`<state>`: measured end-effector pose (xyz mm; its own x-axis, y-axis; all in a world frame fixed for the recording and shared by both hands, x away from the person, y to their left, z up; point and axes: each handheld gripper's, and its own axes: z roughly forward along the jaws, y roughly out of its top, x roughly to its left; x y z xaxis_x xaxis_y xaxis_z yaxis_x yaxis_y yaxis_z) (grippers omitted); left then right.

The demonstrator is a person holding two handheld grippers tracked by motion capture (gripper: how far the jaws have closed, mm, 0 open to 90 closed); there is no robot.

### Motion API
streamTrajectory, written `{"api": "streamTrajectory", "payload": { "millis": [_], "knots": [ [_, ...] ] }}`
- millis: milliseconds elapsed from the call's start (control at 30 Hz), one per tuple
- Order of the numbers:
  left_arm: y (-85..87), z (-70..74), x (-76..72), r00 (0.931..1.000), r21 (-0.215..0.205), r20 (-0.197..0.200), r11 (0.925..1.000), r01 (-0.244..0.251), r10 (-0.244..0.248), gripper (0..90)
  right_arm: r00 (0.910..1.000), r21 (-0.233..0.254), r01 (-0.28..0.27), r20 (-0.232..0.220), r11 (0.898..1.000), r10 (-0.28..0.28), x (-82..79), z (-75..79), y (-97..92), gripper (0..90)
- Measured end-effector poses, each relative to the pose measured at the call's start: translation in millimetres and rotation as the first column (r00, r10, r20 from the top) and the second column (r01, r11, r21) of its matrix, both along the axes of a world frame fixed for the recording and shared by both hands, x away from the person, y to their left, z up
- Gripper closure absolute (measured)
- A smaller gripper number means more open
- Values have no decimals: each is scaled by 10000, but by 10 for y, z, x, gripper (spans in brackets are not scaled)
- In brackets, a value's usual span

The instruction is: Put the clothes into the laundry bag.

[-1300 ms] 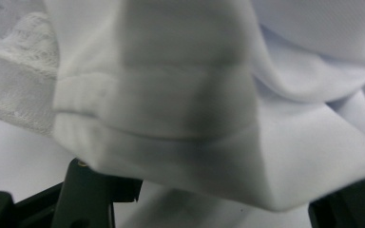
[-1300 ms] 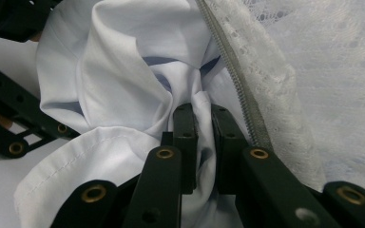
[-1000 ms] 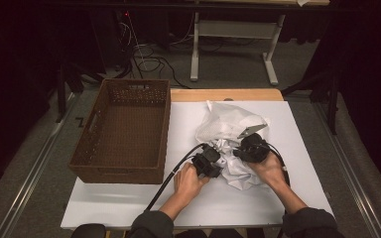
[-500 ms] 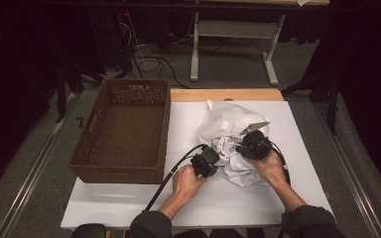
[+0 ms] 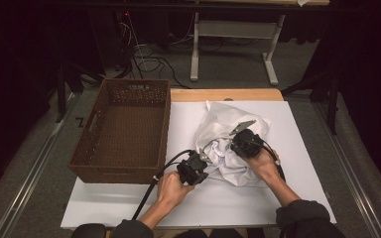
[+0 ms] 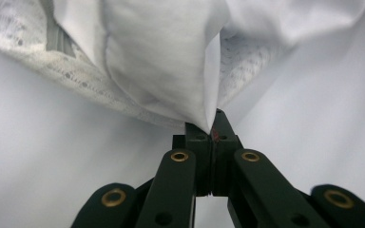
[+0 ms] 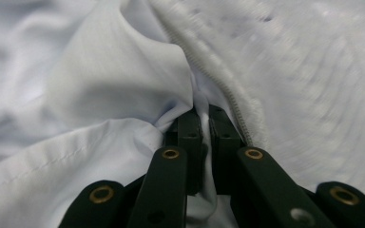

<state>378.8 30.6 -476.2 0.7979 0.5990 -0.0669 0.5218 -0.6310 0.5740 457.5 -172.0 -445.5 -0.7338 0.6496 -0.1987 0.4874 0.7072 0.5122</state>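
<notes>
High view, left gripper fingers clamped on white garment edge, right gripper fingers pinching a fold, no readable writing.

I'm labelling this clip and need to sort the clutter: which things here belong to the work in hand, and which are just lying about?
In the job:
- white garment, crumpled on the table
- left gripper, shut on a garment edge
- right gripper, shut on a garment fold

Lying about:
- brown wicker basket, untouched
- white table
- cables on the floor
- metal stand behind
</notes>
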Motion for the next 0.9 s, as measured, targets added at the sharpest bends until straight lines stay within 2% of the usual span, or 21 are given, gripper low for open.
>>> {"api": "streamTrajectory", "payload": {
  "millis": [33, 67, 167, 333, 433, 533, 600, 733, 833, 900],
  "knots": [
    [31, 0, -10, 10000, -72, -11, 10000, -36, 36, 896, 9998, -185, 138, 137, 9997, -136, 34, 9, 9, 870],
    [78, -3, -20, 9999, -276, -79, 9996, -102, 100, 896, 9996, -186, 245, 117, 9995, -243, 52, 11, 14, 870],
    [110, -25, -32, 9999, -378, -56, 9992, -144, 142, 894, 9994, -186, 329, 49, 9993, -328, 77, 14, 38, 857],
    [99, -69, -26, 9998, -655, -101, 9977, -153, 146, 890, 9999, 579, -29, -109, 9983, 35, -73, 107, 41, 762],
    [97, -74, -7, 9998, -740, -182, 9972, -133, 119, 884, 9994, 1161, -326, -51, 9927, 334, -184, 202, 34, 696],
    [100, -74, 3, 9994, -746, -286, 9970, -198, 177, 874, 9975, 1315, -707, 51, 9888, 707, -291, 257, 75, 637],
    [93, -80, 8, 9993, -638, -313, 9977, -210, 190, 873, 9952, 1159, -976, 7, 9885, 981, -336, 247, 127, 583],
    [85, -81, 16, 9992, -637, -300, 9976, -281, 263, 873, 9896, 669, -1410, -189, 9877, 1426, -352, 133, 238, 500],
    [86, -62, 24, 9992, -677, -300, 9973, -298, 278, 851, 9890, 192, -1386, -505, 9902, 1394, -304, 20, 280, 483],
    [86, -42, 28, 9990, -638, -345, 9974, -321, 299, 811, 9923, -31, -1098, -576, 9939, 1094, -251, -53, 276, 524]
  ]
}}
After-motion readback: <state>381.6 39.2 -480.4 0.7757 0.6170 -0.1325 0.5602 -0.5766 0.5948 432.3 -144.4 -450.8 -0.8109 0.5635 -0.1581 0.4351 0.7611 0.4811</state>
